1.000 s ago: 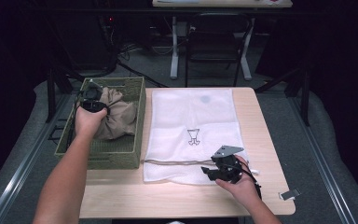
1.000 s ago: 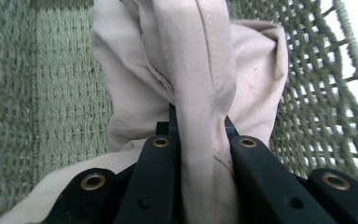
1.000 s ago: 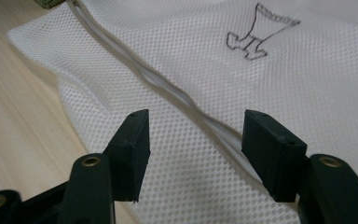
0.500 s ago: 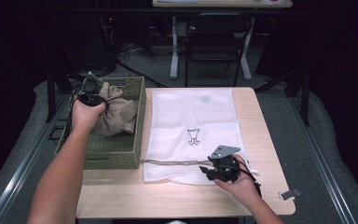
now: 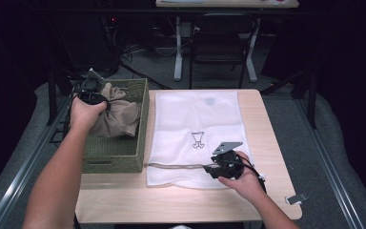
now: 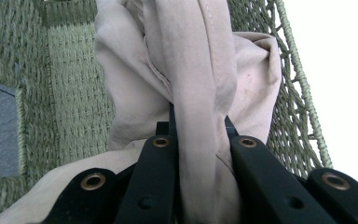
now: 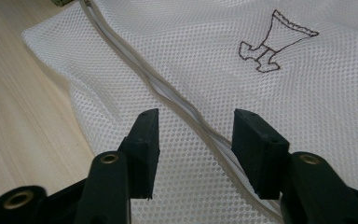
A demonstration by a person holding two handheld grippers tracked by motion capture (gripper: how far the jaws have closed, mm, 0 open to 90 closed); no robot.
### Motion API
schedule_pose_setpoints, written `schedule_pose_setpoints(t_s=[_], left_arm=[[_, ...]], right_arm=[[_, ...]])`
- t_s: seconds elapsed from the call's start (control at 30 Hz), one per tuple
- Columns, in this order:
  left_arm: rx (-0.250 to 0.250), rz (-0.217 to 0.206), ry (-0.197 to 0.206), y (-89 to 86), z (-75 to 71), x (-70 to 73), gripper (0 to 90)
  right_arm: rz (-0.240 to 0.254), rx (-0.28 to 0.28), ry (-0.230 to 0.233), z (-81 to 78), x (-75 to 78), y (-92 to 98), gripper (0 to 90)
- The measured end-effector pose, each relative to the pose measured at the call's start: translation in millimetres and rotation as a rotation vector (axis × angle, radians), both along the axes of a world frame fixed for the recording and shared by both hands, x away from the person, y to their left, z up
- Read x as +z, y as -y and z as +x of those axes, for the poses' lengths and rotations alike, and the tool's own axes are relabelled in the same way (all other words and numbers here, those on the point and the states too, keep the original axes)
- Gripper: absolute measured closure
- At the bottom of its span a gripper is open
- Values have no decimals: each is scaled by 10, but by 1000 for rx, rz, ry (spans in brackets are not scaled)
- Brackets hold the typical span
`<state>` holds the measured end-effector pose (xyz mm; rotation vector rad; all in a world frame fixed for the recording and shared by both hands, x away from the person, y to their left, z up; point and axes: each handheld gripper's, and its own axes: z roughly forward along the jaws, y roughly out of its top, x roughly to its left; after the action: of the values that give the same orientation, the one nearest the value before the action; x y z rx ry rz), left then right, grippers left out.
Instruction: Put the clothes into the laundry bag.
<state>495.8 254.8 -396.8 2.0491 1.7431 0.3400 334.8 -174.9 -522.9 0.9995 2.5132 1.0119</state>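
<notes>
While the left gripper [image 5: 91,95], clamped on the beige garment [image 6: 200,88], has lifted it higher in the woven basket [image 5: 140,119], the right gripper [image 7: 196,140] has been narrowing its still-parted jaws astride the mesh bag [image 5: 195,119] zipper [image 7: 177,100], readying the bag's opening.

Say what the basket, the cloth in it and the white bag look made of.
Basket: woven green cord or grass, matte, visible plaiting. Cloth: soft beige woven fabric, perhaps cotton, creased, with a stitched seam. White bag: fine synthetic-looking mesh, tiny holes throughout.

Matt beige cloth [image 6: 196,84], rough woven green basket [image 5: 116,155], white mesh bag [image 7: 307,107], smooth pale wood table [image 5: 181,205].
</notes>
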Motion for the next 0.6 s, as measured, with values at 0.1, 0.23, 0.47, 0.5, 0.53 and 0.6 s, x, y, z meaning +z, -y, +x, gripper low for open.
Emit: schedule_pose_setpoints(t_s=[0.1,0.23,0.47,0.5,0.53,0.6], left_arm=[[-10,-2,-11,0,-5,52,847],[-16,-3,-16,2,-22,110,847],[-33,-2,-18,-4,-66,210,847],[-36,1,-19,-3,-76,228,847],[-40,3,-19,-5,-83,244,847],[-52,2,-20,-9,-106,290,847]], right_arm=[[-7,18,-19,28,-10,-13,567],[-2,25,-52,74,-31,-5,614],[-14,56,-69,140,-74,5,674],[-20,60,-74,146,-73,3,679],[-26,66,-67,156,-71,0,684],[-31,72,-62,168,-58,-2,699]])
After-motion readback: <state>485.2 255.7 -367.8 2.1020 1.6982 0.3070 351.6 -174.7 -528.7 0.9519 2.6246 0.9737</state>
